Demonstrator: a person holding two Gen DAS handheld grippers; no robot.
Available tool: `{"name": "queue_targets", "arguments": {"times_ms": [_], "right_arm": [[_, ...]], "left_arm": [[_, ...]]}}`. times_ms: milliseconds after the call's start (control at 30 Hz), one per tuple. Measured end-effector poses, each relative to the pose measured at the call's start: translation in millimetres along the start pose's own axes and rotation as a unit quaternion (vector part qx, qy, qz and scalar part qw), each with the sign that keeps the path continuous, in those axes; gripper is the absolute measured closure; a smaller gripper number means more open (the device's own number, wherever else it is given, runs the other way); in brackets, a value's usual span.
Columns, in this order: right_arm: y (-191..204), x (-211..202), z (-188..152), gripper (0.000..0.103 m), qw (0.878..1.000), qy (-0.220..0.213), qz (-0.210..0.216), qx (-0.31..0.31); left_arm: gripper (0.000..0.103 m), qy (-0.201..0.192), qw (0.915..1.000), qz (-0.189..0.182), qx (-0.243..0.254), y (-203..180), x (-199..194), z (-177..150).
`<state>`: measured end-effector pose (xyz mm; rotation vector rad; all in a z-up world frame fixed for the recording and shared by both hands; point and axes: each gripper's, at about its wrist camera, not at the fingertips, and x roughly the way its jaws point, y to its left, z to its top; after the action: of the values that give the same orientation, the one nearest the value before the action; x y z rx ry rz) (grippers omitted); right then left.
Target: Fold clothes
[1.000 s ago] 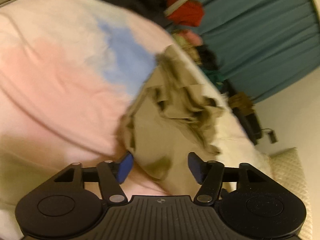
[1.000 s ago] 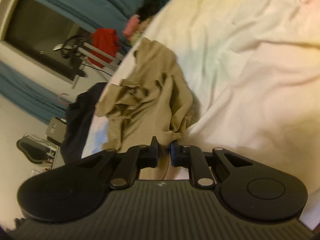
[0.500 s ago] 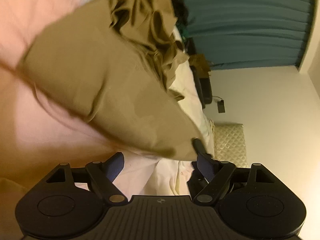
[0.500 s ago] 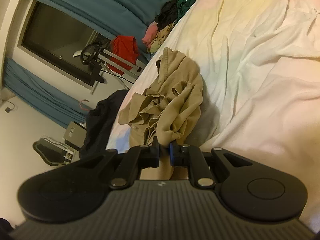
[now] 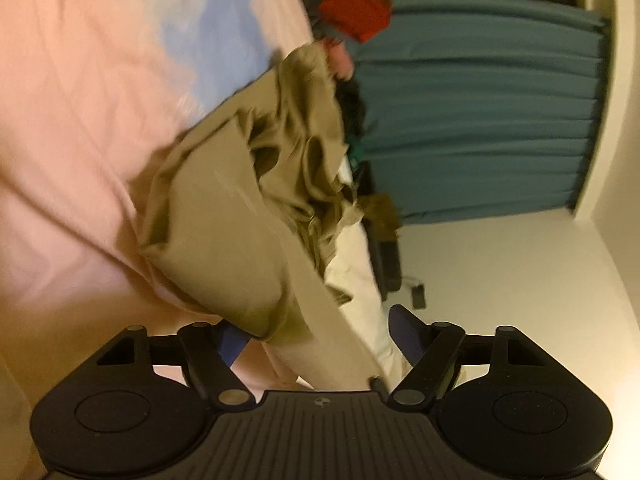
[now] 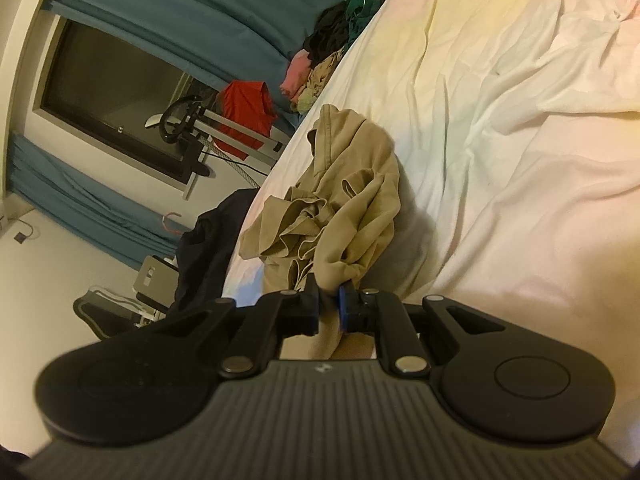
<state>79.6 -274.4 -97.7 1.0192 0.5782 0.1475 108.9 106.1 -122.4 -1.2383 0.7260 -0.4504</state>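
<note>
A crumpled khaki garment (image 6: 344, 208) lies bunched on a bed covered by a pale, wrinkled sheet (image 6: 500, 120), close to the bed's left edge in the right wrist view. The right gripper (image 6: 329, 308) is pinched tight on a fold at the garment's near end — tan cloth fills the narrow gap between its blue-padded fingers (image 6: 343, 307) and hangs down below them.

In the left wrist view the same khaki garment (image 5: 240, 216) rises in front of the camera, one smooth panel stretched toward the lens and a bunched, ruffled part farther off. The left gripper (image 5: 316, 332) is spread wide; the cloth's near edge drapes across the space between its fingers, overlapping the left blue pad (image 5: 230, 340), while the right one stands clear of it. Whether cloth touches the left pad cannot be told.

Beyond the bed — teal curtains (image 6: 192, 24), a red cloth (image 6: 246, 114) on a rack, and a heap of dark and pink clothes (image 6: 320, 56) at the far edge.
</note>
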Motion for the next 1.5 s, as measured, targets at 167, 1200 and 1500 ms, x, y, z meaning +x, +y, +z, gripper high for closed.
{"name": "queue_targets", "arguments": {"times_ms": [167,1200,1500], "right_arm": [[3.3,0.2,0.5,0.091,1.0,0.001,0.019,-0.005],[-1.6,-4.0,3.7,0.091,1.0,-0.025,-0.002,-0.009],[-4.9,-2.8,-1.2,0.092,1.0,-0.016,-0.013,-0.012]], "left_arm": [[0.028,0.043,0.9989,0.018,0.0,5.1,10.2,-4.5],[0.071,-0.055,0.996,0.028,-0.064,31.2,9.0,11.8],[0.059,-0.016,0.9944,0.059,-0.087,39.5,7.7,10.5]]}}
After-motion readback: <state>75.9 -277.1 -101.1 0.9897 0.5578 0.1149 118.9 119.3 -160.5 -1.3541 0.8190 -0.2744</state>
